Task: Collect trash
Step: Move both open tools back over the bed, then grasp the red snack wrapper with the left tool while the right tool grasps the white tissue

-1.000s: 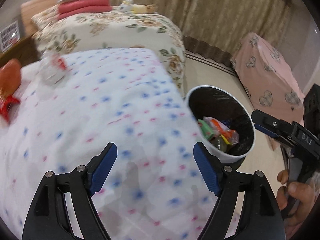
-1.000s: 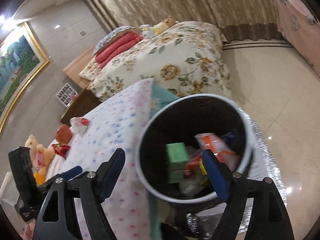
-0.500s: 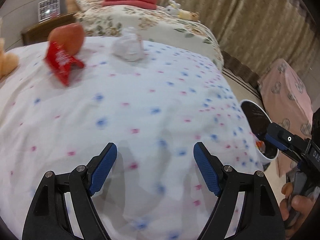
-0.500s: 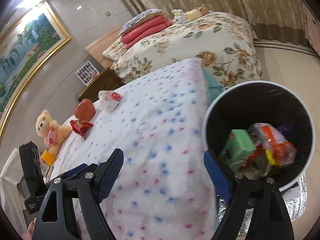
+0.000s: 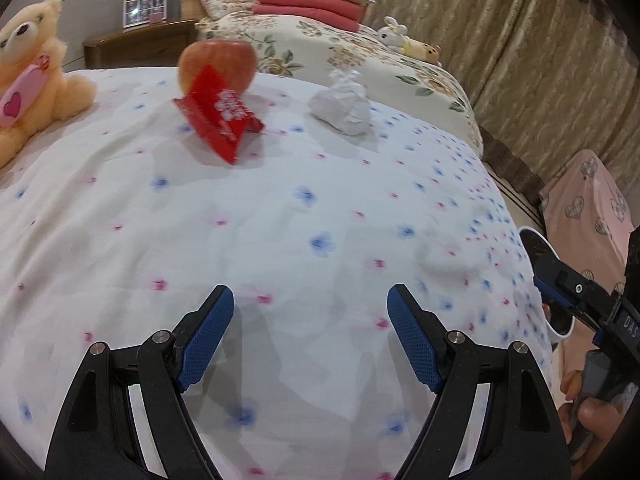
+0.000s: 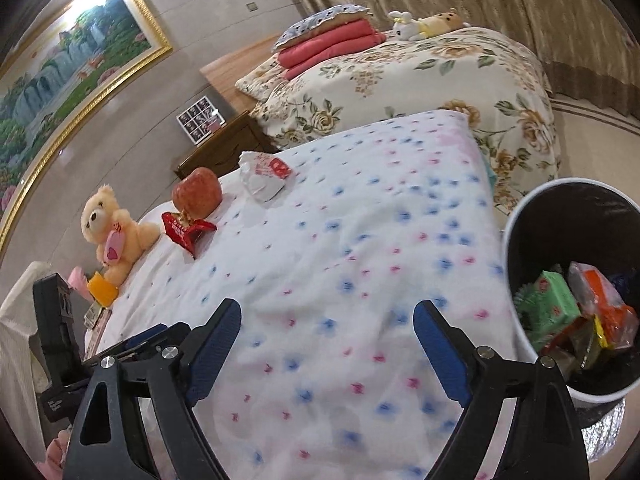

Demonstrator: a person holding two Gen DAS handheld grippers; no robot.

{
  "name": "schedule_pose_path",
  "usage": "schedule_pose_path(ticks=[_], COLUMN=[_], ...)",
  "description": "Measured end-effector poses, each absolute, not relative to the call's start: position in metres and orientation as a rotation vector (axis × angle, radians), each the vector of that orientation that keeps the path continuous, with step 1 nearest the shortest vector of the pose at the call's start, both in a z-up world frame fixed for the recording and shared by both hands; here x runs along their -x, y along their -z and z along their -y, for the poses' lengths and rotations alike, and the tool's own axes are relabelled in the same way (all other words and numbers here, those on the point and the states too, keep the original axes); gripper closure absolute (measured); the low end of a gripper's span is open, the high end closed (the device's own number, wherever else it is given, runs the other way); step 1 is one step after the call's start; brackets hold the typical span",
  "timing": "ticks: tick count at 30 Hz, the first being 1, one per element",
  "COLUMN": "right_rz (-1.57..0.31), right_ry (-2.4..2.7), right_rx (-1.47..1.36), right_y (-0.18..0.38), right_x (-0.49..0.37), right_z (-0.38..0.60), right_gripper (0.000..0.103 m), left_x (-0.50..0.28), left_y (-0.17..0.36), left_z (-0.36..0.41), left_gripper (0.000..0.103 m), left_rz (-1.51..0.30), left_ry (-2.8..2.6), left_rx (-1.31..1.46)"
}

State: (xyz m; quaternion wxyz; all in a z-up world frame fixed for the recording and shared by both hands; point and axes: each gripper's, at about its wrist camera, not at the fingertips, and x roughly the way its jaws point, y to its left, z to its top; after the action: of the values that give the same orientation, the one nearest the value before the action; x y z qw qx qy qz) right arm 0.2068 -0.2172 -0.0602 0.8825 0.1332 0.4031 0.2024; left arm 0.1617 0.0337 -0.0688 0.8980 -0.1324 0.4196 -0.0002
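Both claws empty – left gripper point(image 5: 310, 330) wide, right gripper point(image 6: 328, 340) opening. I risk grabbing apple point(image 5: 216, 62) instead of red wrapper point(image 5: 220, 120) – they touch.

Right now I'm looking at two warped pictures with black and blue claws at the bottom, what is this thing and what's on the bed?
Those claws are hand-held grippers, one in each of a person's hands, each with a wide-angle camera looking along its fingers.

One picture is from the left gripper, open and empty. The other is from the right gripper, whose jaws are opening with nothing between them.

On the dotted bedspread lie a crumpled white wrapper, a red packet, an apple and a teddy bear.

Beside the bed stands a trash bin already holding wrappers.
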Motion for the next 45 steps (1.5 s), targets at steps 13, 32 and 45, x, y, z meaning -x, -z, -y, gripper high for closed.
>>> schedule_pose_path(ticks=[13,32,45], right_rz=[-0.871,-0.9,-0.898], right_ry=[-0.482,-0.55,-0.602], right_rx=[-0.233,-0.196,-0.147], right_y=[0.071,0.077,0.082], right_x=[-0.236,-0.301,-0.355], right_z=[0.177,0.133,0.088], right_gripper=[0.012,0.012,0.012], left_x=[-0.176,-0.246,-0.272], left_y=[0.071,0.066,0.075], left_z=[-0.072,-0.104,-0.115], left_gripper=[0.021,0.018,0.018], left_rz=[-0.869,-0.872,-0.859], left_ry=[-0.08,-0.123,-0.147], left_rx=[0.322,0.286,0.322])
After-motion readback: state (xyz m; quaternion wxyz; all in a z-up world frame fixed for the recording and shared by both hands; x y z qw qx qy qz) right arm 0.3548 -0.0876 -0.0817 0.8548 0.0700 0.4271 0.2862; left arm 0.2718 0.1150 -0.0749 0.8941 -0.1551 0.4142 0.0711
